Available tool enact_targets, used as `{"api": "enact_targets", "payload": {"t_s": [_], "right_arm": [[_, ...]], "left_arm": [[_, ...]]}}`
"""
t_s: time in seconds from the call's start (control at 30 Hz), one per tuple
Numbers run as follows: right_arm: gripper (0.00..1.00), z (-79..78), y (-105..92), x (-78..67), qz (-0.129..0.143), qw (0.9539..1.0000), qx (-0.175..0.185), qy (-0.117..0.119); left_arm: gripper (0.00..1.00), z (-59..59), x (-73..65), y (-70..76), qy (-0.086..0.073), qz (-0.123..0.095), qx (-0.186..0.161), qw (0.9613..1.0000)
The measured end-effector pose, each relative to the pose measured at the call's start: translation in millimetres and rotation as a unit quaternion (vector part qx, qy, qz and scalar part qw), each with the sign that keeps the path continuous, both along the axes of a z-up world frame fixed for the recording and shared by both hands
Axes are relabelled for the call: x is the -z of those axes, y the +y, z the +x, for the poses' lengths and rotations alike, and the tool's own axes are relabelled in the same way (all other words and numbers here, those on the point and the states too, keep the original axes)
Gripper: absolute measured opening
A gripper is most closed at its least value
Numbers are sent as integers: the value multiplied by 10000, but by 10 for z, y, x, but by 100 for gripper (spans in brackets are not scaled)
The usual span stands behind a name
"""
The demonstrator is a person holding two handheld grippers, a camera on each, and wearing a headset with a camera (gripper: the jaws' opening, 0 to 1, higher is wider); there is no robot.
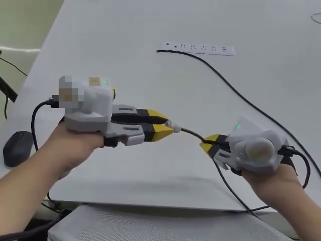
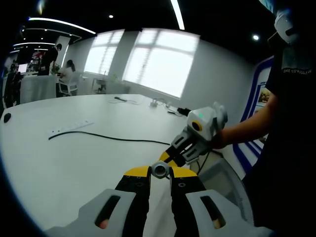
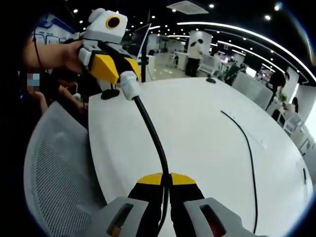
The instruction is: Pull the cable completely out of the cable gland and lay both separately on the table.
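Observation:
A small white cable gland (image 1: 172, 126) is clamped in my left gripper (image 1: 168, 126), held above the white table (image 1: 150, 85). A thin black cable (image 1: 190, 133) runs out of the gland to my right gripper (image 1: 206, 142), which is shut on it a short way off. In the left gripper view the gland (image 2: 159, 170) sits between the yellow jaw tips, with the right gripper (image 2: 170, 156) just beyond. In the right gripper view the cable (image 3: 150, 131) rises from my jaws to the gland (image 3: 130, 85) held by the left gripper (image 3: 123, 74).
A white power strip (image 1: 200, 48) lies far back on the table, its black cord (image 1: 241, 95) trailing toward the right edge. A dark mouse (image 1: 17, 147) sits at the left. A grey mesh chair (image 1: 150, 223) stands below the table's near edge. People stand in the room's background.

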State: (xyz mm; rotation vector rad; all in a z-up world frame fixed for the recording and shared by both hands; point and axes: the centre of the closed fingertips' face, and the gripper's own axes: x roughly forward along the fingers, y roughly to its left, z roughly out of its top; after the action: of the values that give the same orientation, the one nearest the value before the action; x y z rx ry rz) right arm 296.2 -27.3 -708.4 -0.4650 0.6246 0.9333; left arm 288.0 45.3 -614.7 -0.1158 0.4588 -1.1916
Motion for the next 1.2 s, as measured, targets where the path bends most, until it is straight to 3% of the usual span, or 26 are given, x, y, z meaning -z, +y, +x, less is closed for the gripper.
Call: {"api": "enact_targets", "payload": {"t_s": [0.67,1.2], "right_arm": [[0,25,-94,13,-36,9999,143,31],[0,184,-18,-134,-30,9998,185,6]], "left_arm": [[15,-18,60,29,59,-12,-63,10000],[15,-12,184,90,61,-17,-111,9999]]}}
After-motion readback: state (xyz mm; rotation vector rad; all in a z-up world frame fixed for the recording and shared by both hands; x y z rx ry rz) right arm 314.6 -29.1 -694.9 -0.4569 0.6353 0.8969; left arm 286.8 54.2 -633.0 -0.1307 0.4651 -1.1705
